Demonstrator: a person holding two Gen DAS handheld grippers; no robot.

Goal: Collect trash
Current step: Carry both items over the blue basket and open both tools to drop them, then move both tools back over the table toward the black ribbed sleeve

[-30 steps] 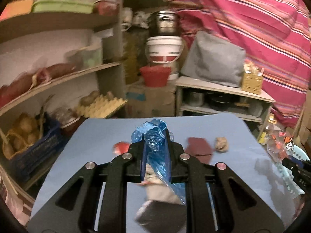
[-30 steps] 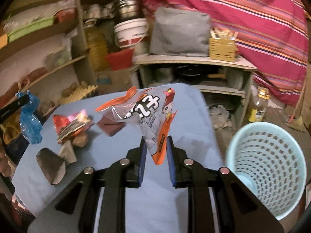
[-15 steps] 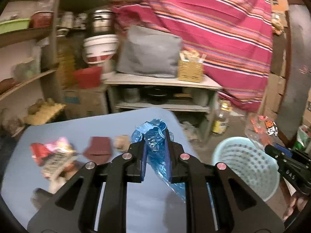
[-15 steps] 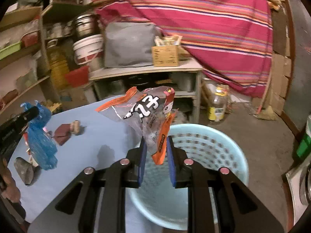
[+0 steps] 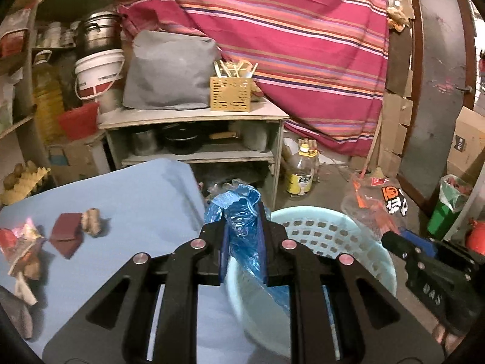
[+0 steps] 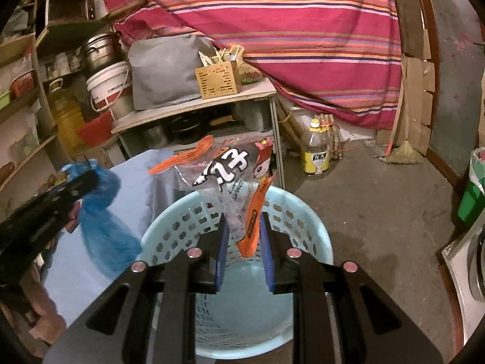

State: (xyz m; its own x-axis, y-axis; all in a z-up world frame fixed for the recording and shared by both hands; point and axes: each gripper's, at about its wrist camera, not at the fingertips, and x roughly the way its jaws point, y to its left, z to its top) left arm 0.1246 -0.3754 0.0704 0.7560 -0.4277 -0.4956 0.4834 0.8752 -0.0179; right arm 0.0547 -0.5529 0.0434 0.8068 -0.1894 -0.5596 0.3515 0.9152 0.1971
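Observation:
My left gripper (image 5: 245, 230) is shut on a crumpled blue plastic bag (image 5: 242, 212) and holds it at the near rim of the light blue perforated basket (image 5: 327, 236). My right gripper (image 6: 244, 236) is shut on a clear snack wrapper with orange edges (image 6: 230, 176) and holds it directly over the same basket (image 6: 182, 227). In the left wrist view the right gripper (image 5: 394, 236) with its wrapper (image 5: 376, 200) is at the right. In the right wrist view the left gripper (image 6: 91, 179) with the blue bag (image 6: 103, 221) is at the left.
The blue table (image 5: 121, 200) still carries a dark red wrapper (image 5: 65, 233), a brown crumpled lump (image 5: 92, 226) and a red wrapper pile (image 5: 21, 242). A wooden shelf unit (image 5: 194, 118) stands behind. An oil bottle (image 6: 316, 154) and a green bin (image 6: 471, 197) stand on the floor.
Both grippers have swung right from over the table toward the basket, carrying their trash. The right gripper now sits lower over the basket's opening; the left has reached its rim.

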